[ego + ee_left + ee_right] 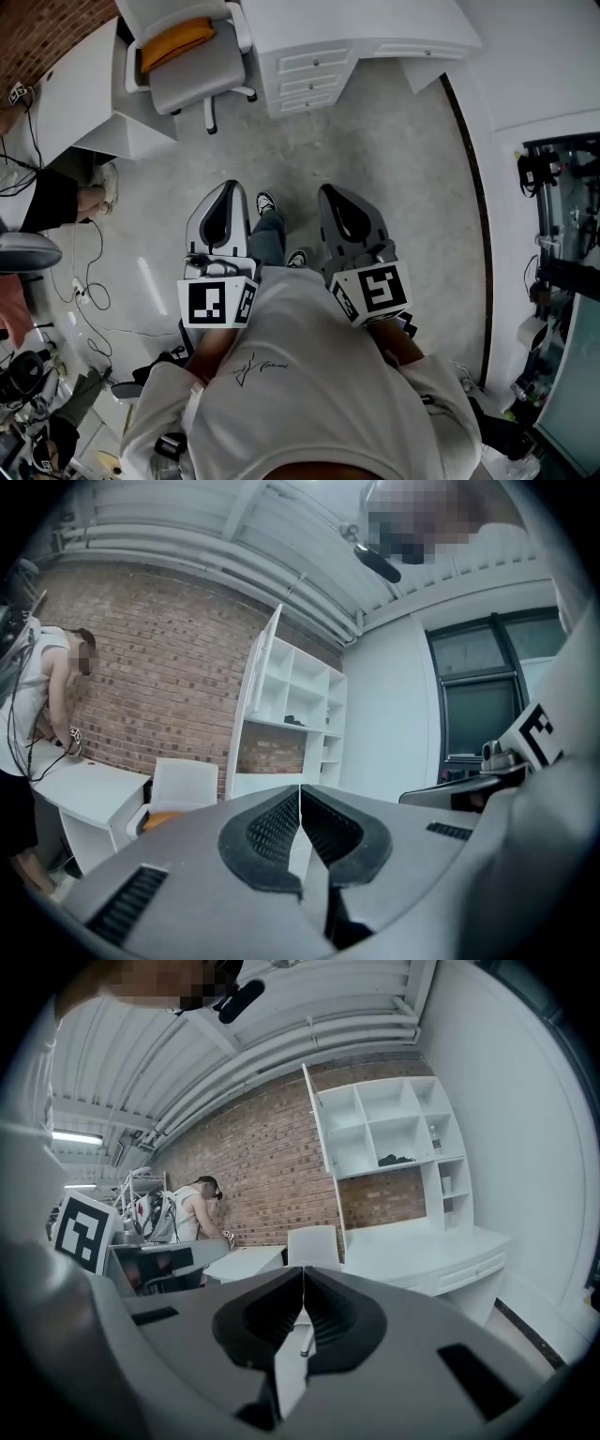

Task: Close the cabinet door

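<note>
A white shelf cabinet (pixel 394 1133) stands on a white desk against the brick wall. Its tall white door (pixel 322 1147) is swung open and shows nearly edge-on at the cabinet's left side. The left gripper view shows the same cabinet (pixel 305 700) and open door (pixel 257 700), far off. My left gripper (pixel 300 794) is shut with its jaws pressed together and nothing between them. My right gripper (pixel 303 1276) is shut and empty too. In the head view both grippers, left (pixel 228 192) and right (pixel 334 195), are held close to my body above the floor, far from the cabinet.
A white office chair (pixel 187 56) with an orange cushion stands at the white desk with drawers (pixel 309 66). Another person (pixel 192 1208) bends over a white table (pixel 89 794) on the left. Cables (pixel 89 295) lie on the floor at left. A dark rack (pixel 562 234) stands at right.
</note>
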Available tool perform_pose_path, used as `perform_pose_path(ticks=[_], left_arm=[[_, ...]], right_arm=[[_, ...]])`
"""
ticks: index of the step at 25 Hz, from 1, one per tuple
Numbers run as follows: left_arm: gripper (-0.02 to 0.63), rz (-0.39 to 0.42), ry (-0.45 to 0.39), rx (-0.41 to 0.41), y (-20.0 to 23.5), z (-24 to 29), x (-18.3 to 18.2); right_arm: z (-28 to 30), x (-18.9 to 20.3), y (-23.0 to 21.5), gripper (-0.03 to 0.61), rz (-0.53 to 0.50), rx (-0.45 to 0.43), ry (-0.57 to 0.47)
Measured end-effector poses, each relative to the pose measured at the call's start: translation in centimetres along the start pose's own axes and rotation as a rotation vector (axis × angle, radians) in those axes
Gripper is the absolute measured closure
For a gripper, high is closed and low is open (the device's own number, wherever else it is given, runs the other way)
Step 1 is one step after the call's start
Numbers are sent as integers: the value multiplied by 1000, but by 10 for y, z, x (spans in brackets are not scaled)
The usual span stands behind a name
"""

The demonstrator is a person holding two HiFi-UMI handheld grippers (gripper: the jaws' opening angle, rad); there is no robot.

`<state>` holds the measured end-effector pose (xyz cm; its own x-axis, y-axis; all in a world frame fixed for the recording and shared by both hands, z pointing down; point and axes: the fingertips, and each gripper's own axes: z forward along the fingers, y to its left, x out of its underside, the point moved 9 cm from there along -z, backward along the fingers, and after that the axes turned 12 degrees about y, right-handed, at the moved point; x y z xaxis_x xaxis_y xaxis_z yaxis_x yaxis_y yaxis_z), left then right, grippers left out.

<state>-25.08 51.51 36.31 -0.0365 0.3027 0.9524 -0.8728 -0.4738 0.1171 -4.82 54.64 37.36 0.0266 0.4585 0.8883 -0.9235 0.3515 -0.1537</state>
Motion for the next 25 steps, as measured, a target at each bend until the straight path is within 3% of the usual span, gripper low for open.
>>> perform_pose_path(ticks=[12,18,25], left_arm=[[597,22,-5,28,60,76,-46],[597,-40,-12,71,96,102,-59],[597,-9,-12,115,119,119,-65]], right_arm=[[85,-58,-13,554,-18,-25,7],[123,-83,-6,554,-60,-34,0],[154,-104,5,554,-89,-39,-21]])
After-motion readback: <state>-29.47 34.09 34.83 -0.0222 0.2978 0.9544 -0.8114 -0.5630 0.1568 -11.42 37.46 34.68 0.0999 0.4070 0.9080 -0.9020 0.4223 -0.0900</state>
